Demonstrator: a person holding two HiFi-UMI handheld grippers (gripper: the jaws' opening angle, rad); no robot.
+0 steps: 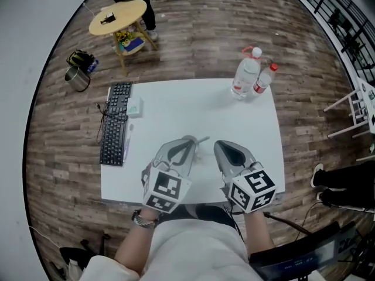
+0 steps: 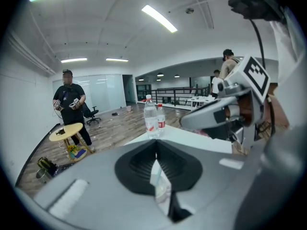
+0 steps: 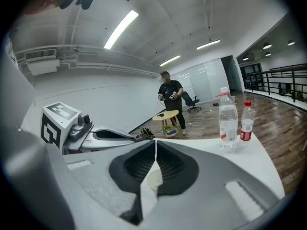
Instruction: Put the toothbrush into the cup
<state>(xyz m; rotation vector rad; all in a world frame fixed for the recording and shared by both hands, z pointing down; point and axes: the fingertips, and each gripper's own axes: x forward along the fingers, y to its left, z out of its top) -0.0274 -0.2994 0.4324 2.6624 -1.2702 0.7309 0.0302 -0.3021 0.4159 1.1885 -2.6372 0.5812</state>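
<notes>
In the left gripper view a pale, translucent toothbrush (image 2: 159, 178) sits between the jaws of my left gripper (image 2: 156, 150), which is shut on it. From the head view a thin grey end of the toothbrush (image 1: 202, 139) pokes out to the right of the left gripper (image 1: 188, 140). A cream cup (image 3: 153, 181) shows in the gap of my right gripper (image 3: 156, 152), rim facing the camera and partly hidden by the jaws, which look shut on it. In the head view the right gripper (image 1: 220, 145) covers the cup. Both grippers hover over the front of the white table (image 1: 176, 107), tips close together.
Two water bottles (image 1: 245, 72) (image 1: 263, 78) stand at the table's far right corner. A black keyboard (image 1: 115, 123) and a small pale box (image 1: 135, 106) lie along the left edge. A round yellow side table (image 1: 117, 16) and a person (image 2: 69, 104) stand beyond.
</notes>
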